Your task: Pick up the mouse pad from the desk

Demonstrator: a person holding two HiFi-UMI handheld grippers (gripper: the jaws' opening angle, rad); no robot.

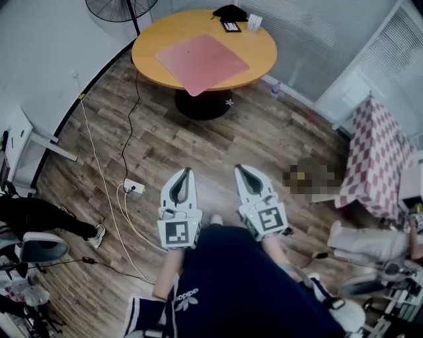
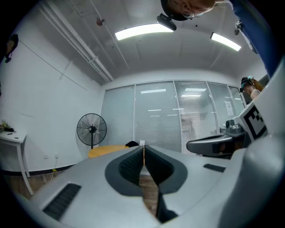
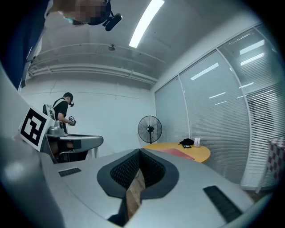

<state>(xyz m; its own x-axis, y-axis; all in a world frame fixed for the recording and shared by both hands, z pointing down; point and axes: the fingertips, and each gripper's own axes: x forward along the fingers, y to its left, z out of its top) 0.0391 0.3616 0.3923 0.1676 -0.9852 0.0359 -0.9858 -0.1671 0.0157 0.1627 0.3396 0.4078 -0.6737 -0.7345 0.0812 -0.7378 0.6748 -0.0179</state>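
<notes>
**APPROACH STAGE: MOUSE PAD NOT YET REACHED**

The mouse pad (image 1: 201,61), a pink sheet, is seen lying flat on the round worktop (image 1: 149,41), well apart from both grippers. Its nearest corner is brought up to the worktop's near rim; whether it overhangs cannot be settled. That corner is judged the easiest place for a grasp, since a flat sheet offers little to be pinched elsewhere.

The left gripper (image 1: 187,171) and the right gripper (image 1: 242,168) are held level, side by side, in front of the person's body and above the floor. The fingers of each are brought together at the tips, and nothing is held between them. This is read as a carrying posture for the walk-up. The fingers must be parted before a grasp is attempted.

Open wooden floor (image 1: 218,142) is available between the grippers and the worktop. To the left, cables (image 1: 99,178) and a power strip (image 1: 134,188) are laid across the floor and should be avoided. The pedestal base (image 1: 201,104) is set back under the rim. Small items (image 1: 231,14) are kept at the far rim, clear of the pad.
</notes>
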